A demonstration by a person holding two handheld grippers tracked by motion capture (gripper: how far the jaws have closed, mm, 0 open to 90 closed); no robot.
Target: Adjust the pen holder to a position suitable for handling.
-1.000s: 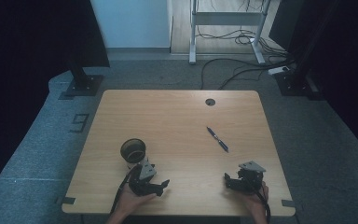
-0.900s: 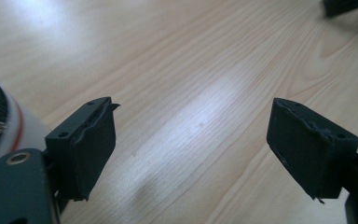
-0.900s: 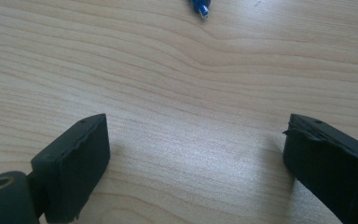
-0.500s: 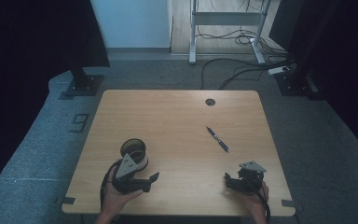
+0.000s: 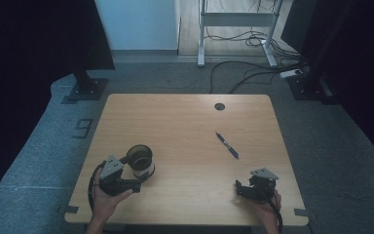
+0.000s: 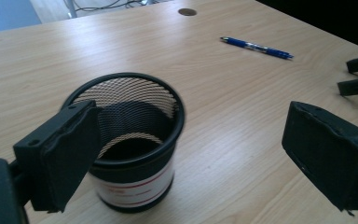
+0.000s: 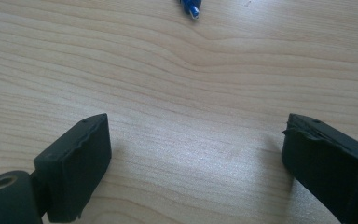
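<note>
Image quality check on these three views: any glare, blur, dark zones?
High view: surroundings nearly black, table evenly lit, pen small but sharp. Left gripper view: mesh cup crisp, near jaws slightly soft, no glare. Right gripper view: mild sheen on the wood between the jaws, soft shadows beside them.

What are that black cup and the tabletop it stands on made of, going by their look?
The round black mesh cup looks like painted metal: its wall is a fine see-through grid under a smooth solid rim, and a white band with red lines, perhaps a paper label, wraps its base. The light wooden table shows long grain lines with a soft matt sheen; whether solid wood or a printed laminate, I cannot tell.
</note>
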